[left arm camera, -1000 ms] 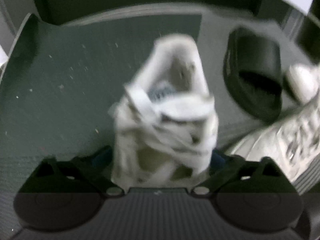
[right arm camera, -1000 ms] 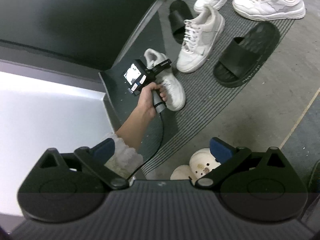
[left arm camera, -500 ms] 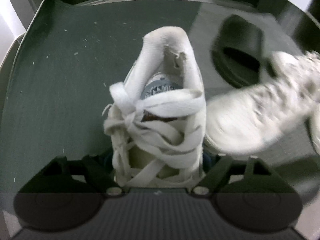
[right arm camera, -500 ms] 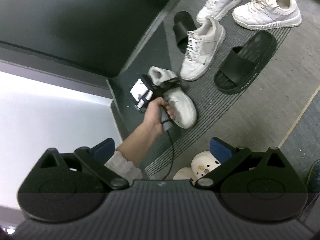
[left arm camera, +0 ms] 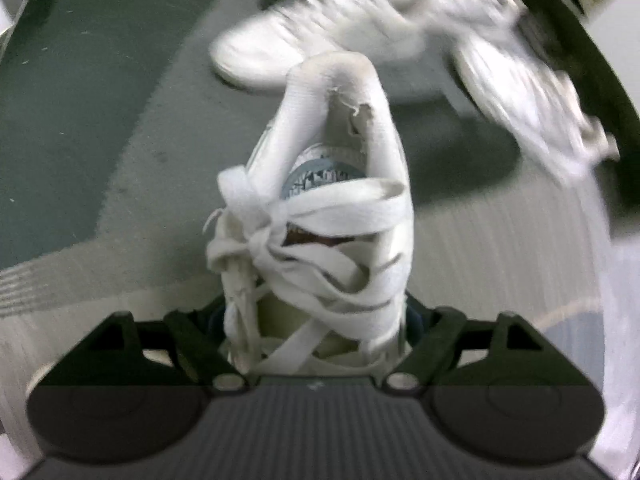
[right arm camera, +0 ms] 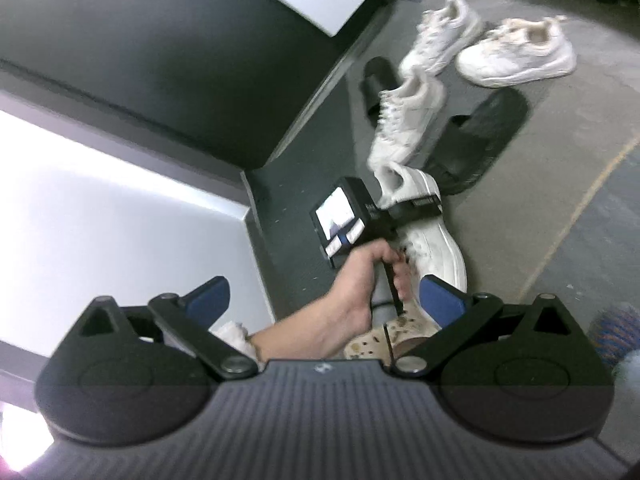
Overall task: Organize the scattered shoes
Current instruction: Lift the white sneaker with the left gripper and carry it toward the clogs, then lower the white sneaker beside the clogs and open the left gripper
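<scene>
We find the left gripper (left arm camera: 316, 320) clamped on a white laced sneaker (left arm camera: 320, 216), its fingers pressed to either side of the shoe low by the laces, heel collar pointing away from the camera. From the right wrist view, that sneaker (right arm camera: 432, 236) is carried beside the dark ridged mat (right arm camera: 540, 184), just short of the second white sneaker (right arm camera: 404, 120) lying on that mat. A black slide (right arm camera: 480, 140) lies on the mat just beside that second sneaker, another black slide (right arm camera: 376, 80) behind it, and two chunkier white trainers (right arm camera: 516, 52) rest at the mat's far end. The right gripper (right arm camera: 324, 300) stands with its blue pads wide apart and nothing between them.

Risks noted:
- The hold sits on soft upper and loose laces (the collar lining is already torn); we judge the shoe could twist or slide out if swung quickly.
- The left wrist view is heavily blurred; a hasty set-down could knock the second sneaker or the nearer slide askew.
- A dangling lace might snag on a finger at release and drag the shoe out of line.
</scene>
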`<action>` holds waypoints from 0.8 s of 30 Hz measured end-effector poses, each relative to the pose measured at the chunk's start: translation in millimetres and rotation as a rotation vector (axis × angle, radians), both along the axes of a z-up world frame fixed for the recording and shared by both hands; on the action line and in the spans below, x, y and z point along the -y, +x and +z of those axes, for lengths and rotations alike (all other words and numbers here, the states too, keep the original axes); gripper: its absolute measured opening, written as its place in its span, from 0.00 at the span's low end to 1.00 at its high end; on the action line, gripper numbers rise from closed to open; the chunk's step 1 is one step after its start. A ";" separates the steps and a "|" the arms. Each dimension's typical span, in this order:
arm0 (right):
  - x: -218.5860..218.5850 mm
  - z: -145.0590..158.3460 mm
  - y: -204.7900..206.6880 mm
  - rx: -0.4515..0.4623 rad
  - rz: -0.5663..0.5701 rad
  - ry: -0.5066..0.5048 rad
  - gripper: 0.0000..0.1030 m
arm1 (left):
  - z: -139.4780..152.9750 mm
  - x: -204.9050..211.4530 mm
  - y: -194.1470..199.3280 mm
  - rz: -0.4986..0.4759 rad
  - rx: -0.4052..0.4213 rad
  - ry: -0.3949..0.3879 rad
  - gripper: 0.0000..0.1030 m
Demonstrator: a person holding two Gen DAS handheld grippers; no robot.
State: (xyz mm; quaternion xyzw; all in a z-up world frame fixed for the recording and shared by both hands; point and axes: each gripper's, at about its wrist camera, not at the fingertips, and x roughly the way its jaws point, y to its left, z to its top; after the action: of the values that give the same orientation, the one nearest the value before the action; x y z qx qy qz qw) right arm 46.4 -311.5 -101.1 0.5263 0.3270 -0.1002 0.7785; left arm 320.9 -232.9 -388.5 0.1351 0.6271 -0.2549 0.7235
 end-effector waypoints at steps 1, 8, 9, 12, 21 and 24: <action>3.3 0.1 -5.2 0.001 -0.011 0.002 1.00 | -4.9 7.6 -20.4 -0.033 -0.006 0.011 0.80; 25.7 1.3 -42.0 0.011 -0.085 0.014 1.00 | -44.9 33.1 -103.4 -0.225 0.082 0.029 0.82; 27.8 2.2 -46.6 0.021 -0.091 0.016 1.00 | -56.0 36.3 -110.4 -0.254 0.067 0.051 0.82; 33.5 3.0 -51.7 0.032 -0.093 0.017 1.00 | -67.5 40.2 -125.9 -0.310 0.085 0.076 0.87; 46.6 12.1 -70.7 0.054 -0.144 -0.032 1.00 | -26.7 32.4 -149.2 -0.352 0.138 0.074 0.90; 47.2 16.5 -73.9 0.068 -0.153 -0.063 1.00 | 15.6 10.3 -150.0 -0.318 0.156 0.034 0.93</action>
State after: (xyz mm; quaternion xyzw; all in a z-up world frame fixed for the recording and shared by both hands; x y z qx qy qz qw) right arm -27.4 -358.7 -84.6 0.5280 0.2561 -0.1516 0.7954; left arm 170.9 -243.2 -372.9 0.2640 0.5442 -0.3442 0.7181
